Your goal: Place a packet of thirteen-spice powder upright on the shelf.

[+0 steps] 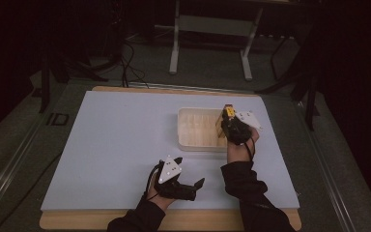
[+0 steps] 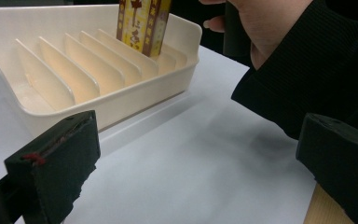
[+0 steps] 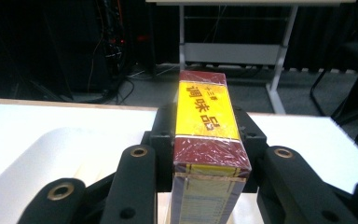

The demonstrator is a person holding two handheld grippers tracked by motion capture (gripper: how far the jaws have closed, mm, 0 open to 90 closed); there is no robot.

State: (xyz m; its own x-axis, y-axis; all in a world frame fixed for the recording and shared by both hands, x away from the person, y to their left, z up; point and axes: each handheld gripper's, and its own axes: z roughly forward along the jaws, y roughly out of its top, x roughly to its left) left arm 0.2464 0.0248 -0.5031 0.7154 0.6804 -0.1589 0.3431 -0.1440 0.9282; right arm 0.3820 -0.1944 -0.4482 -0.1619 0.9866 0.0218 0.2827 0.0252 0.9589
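The box (image 3: pixel 208 140) was wrapped in glossy, crinkled clear film over printed card. The slotted tray (image 2: pixel 121 100) looked like smooth cream plastic with a soft sheen. The worktop (image 1: pixel 121 140) had a matt pale sheet over bare wood edges. The left claw's pads (image 2: pixel 56 163) were rough black foam.

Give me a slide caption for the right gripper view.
Right hand-held gripper clamps a red-and-yellow seasoning box upright over the white table.

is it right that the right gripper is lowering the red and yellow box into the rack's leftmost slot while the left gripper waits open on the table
Not quite: the slot is wrong. The left gripper view shows the red and yellow box entering a slot at the right end of the cream slotted rack, with the slots to its left bare. The rest stands: the right gripper is shut on the box, and the left gripper waits open.
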